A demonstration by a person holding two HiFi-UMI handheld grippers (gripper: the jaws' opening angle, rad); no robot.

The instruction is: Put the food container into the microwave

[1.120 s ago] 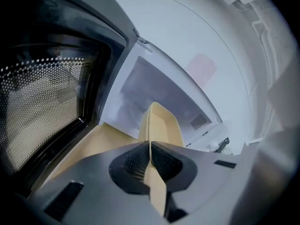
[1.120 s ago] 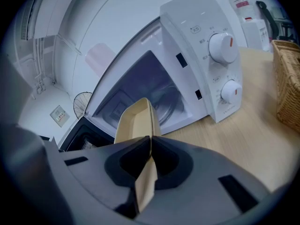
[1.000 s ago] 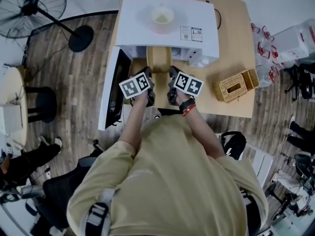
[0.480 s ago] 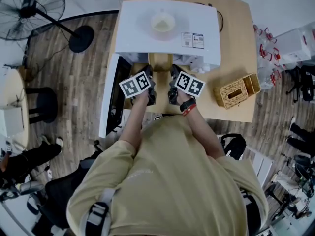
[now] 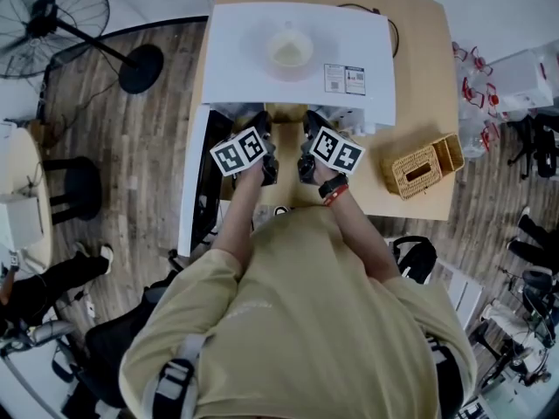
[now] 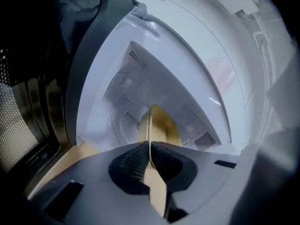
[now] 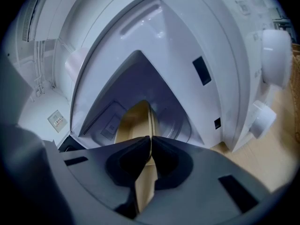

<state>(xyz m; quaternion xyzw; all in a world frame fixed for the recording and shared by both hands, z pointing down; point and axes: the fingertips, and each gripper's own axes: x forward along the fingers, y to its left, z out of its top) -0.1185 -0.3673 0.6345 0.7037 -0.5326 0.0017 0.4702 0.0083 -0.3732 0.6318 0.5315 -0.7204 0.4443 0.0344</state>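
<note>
The white microwave (image 5: 297,55) stands on the wooden table with its door (image 5: 199,182) swung open to the left. A tan food container (image 6: 161,125) reaches into the microwave's white cavity; in the head view only a sliver (image 5: 286,112) shows at the opening. My left gripper (image 5: 262,129) is shut on the container's left rim (image 6: 149,139). My right gripper (image 5: 309,127) is shut on its right rim (image 7: 149,125). Both grippers sit at the mouth of the cavity, side by side. The glass turntable (image 6: 123,124) lies under the container's far end.
A woven basket (image 5: 421,164) sits on the table right of the microwave. A pale bowl (image 5: 290,51) rests on the microwave's top. Two white knobs (image 7: 274,55) stick out of the control panel to my right. A standing fan (image 5: 52,20) is on the floor at far left.
Both grippers have moved forward with the container, which has slid from in front of the microwave into the cavity until almost hidden in the head view.
</note>
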